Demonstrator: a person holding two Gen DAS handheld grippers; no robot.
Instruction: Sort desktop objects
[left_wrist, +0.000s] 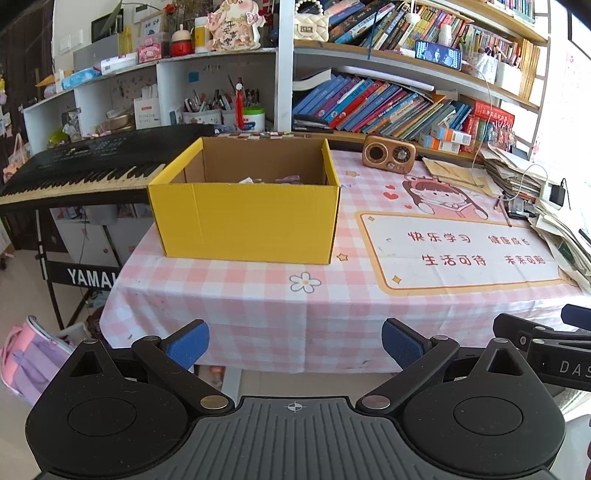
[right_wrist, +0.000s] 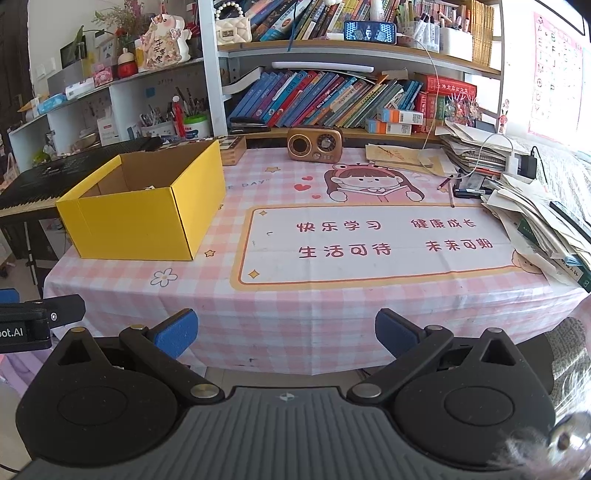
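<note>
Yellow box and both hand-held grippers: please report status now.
Left hand-held gripper open, empty. Right hand-held gripper open, empty. Yellow box upright on the tablecloth, small items inside. Nothing between grippers and box.

Yellow box (left_wrist: 245, 221), pink-and-white checked tablecloth (left_wrist: 258, 314), blue tool pads (left_wrist: 186, 345), brown radio (left_wrist: 388, 154)

One yellow box (left_wrist: 245, 221), one radio (left_wrist: 388, 154), perhaps two pencils (right_wrist: 451, 197).

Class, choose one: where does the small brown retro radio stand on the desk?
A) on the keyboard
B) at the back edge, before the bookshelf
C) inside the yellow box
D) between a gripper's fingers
B: the radio stands on the tablecloth at the desk's rear, right of the yellow box.
</note>
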